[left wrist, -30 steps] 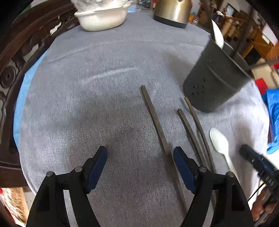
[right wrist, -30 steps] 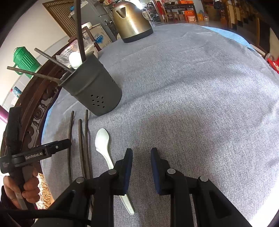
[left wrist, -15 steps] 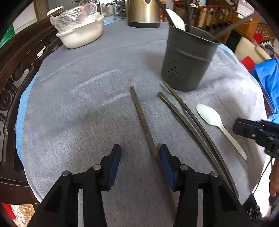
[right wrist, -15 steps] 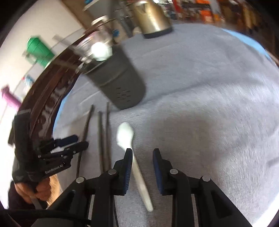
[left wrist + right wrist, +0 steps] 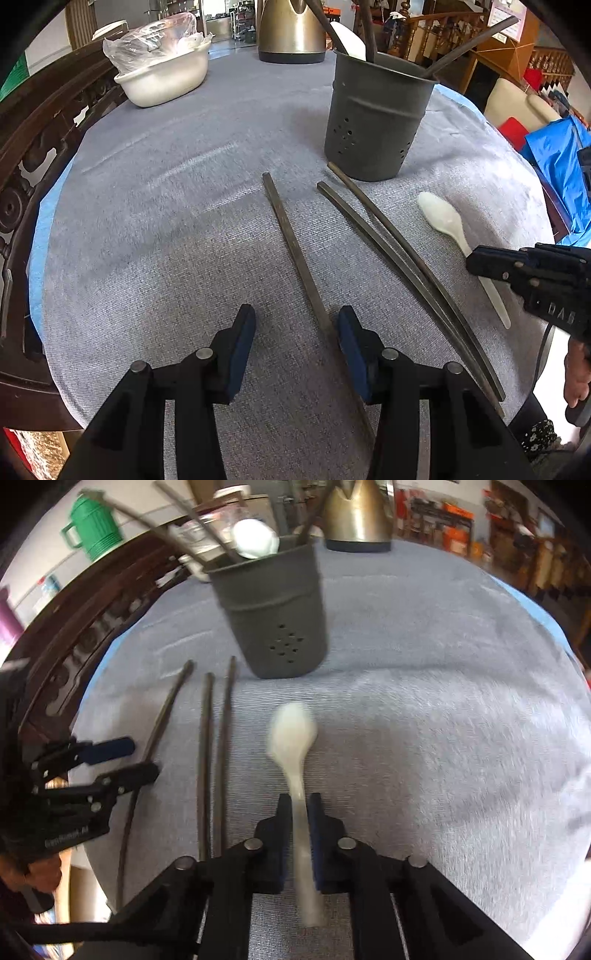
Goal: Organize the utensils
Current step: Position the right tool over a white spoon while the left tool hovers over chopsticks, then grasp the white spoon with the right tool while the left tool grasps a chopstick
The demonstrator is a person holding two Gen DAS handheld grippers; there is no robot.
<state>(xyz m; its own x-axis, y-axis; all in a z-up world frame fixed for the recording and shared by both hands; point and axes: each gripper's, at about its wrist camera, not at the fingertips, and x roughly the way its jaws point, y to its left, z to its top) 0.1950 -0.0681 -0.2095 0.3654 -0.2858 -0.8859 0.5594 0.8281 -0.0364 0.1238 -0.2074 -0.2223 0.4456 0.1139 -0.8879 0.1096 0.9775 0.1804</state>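
Pinching the white spoon [image 5: 293, 734] by its thin handle, the right claw [image 5: 299, 805] has just closed on it; light, slick plastic may twist. The left claw [image 5: 295, 332] stands released astride a stiff chopstick [image 5: 291, 247] on the bench [image 5: 166, 221].

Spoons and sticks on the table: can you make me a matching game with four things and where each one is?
Things:
1. white spoon
2. lone chopstick
3. gold kettle
4. white bowl

Places:
A. behind the grey utensil holder
B. far left, with a plastic bag in it
C. between the pads of the right hand-held gripper
D. between the open fingers of the left hand-held gripper

Pairs: 1-C, 2-D, 3-A, 4-B
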